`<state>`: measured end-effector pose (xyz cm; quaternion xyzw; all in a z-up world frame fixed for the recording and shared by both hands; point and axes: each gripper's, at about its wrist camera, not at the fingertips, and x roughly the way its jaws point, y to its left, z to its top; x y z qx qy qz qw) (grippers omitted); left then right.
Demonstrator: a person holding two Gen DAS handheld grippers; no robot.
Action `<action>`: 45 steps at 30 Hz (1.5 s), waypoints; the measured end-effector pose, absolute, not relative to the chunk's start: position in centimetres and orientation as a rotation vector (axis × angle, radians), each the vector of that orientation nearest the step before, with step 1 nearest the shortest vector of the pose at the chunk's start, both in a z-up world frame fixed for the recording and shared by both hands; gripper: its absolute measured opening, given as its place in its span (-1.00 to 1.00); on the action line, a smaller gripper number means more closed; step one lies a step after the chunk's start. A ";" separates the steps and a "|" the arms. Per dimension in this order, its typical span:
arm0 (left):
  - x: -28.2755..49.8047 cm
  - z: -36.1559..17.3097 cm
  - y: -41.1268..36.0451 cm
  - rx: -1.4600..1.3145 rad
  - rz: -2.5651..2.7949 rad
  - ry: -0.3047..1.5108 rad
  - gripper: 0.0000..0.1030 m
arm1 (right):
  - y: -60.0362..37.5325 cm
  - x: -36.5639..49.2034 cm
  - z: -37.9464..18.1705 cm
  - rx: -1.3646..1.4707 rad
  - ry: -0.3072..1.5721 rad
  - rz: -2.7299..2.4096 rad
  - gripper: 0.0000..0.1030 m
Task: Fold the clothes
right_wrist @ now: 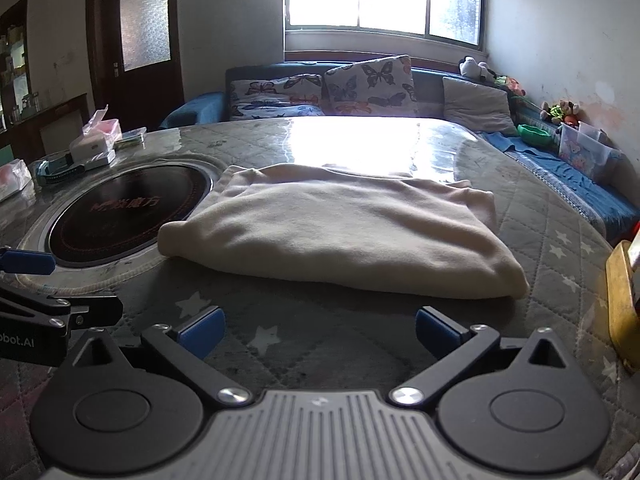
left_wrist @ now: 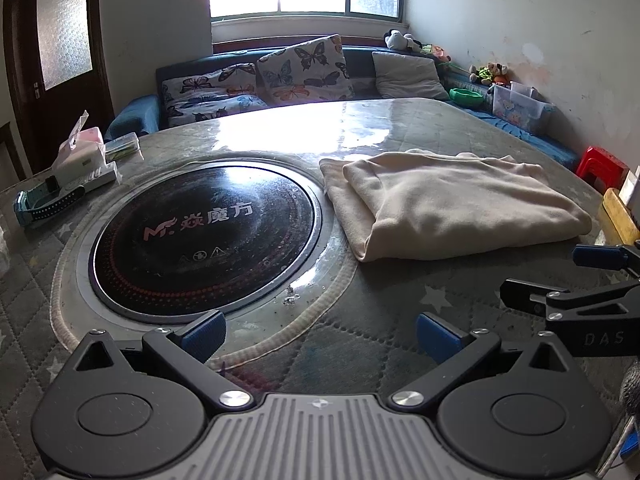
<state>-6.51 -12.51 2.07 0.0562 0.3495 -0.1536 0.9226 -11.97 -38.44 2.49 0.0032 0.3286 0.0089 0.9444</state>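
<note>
A cream garment (left_wrist: 452, 204) lies folded into a flat bundle on the quilted table cover (left_wrist: 360, 344), right of the round cooktop. It also shows in the right wrist view (right_wrist: 340, 232), straight ahead of the right gripper. My left gripper (left_wrist: 320, 336) is open and empty, low over the table, short of the garment and to its left. My right gripper (right_wrist: 318, 330) is open and empty, just in front of the garment's near edge. The right gripper shows at the right edge of the left wrist view (left_wrist: 568, 280); the left gripper shows at the left edge of the right wrist view (right_wrist: 40, 284).
A black round cooktop (left_wrist: 204, 236) is set into the table. A tissue box (left_wrist: 86, 162), a blue watch (left_wrist: 44, 204) and small packets sit at the far left. A yellow object (right_wrist: 622, 304) is at the right edge. A sofa with butterfly cushions (left_wrist: 304, 68) stands behind.
</note>
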 end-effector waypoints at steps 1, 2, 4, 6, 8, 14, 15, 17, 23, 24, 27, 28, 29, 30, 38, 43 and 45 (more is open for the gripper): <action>-6.5 2.0 -12.6 0.116 -0.317 0.719 1.00 | -38.5 -12.0 2.5 0.009 0.669 0.016 1.00; -6.5 2.0 -12.7 0.117 -0.319 0.720 1.00 | -38.6 -11.9 2.5 0.012 0.669 0.013 1.00; -6.5 2.0 -12.9 0.121 -0.324 0.721 1.00 | -38.7 -11.9 2.4 0.018 0.670 0.009 1.00; -6.4 1.9 -13.1 0.124 -0.327 0.723 1.00 | -38.7 -11.9 2.3 0.022 0.673 0.007 1.00; -6.2 1.9 -13.1 0.122 -0.325 0.727 1.00 | -38.8 -11.8 2.2 0.025 0.675 0.003 1.00; -5.7 2.2 -13.3 0.112 -0.321 0.722 1.00 | -39.1 -11.7 2.3 0.041 0.670 -0.004 1.00; -5.6 2.2 -13.3 0.110 -0.321 0.722 1.00 | -39.1 -11.7 2.3 0.043 0.670 -0.005 1.00; -5.4 2.2 -13.5 0.109 -0.324 0.726 1.00 | -39.2 -11.6 2.3 0.047 0.671 -0.009 1.00; -5.0 2.1 -13.9 0.112 -0.328 0.733 1.00 | -39.3 -11.2 2.2 0.053 0.675 -0.013 1.00; -4.9 2.0 -14.0 0.112 -0.329 0.734 1.00 | -39.3 -11.1 2.2 0.055 0.676 -0.013 1.00; -4.7 1.9 -14.1 0.112 -0.330 0.739 1.00 | -39.4 -10.9 2.1 0.069 0.676 -0.015 1.00; -4.6 1.8 -14.1 0.111 -0.330 0.741 1.00 | -39.5 -10.9 2.1 0.072 0.677 -0.016 1.00; -4.5 1.8 -14.1 0.110 -0.331 0.742 1.00 | -39.5 -10.8 2.0 0.074 0.678 -0.018 1.00; -4.5 1.7 -14.1 0.108 -0.331 0.744 1.00 | -39.6 -10.8 2.0 0.076 0.680 -0.020 1.00; -3.6 1.6 -14.3 0.102 -0.334 0.751 1.00 | -39.6 -10.3 1.7 0.077 0.688 -0.026 1.00; -3.4 1.5 -14.5 0.102 -0.337 0.750 1.00 | -39.6 -10.1 1.7 0.078 0.685 -0.036 1.00; -3.4 1.5 -14.6 0.101 -0.338 0.750 1.00 | -39.7 -10.1 1.6 0.081 0.687 -0.038 1.00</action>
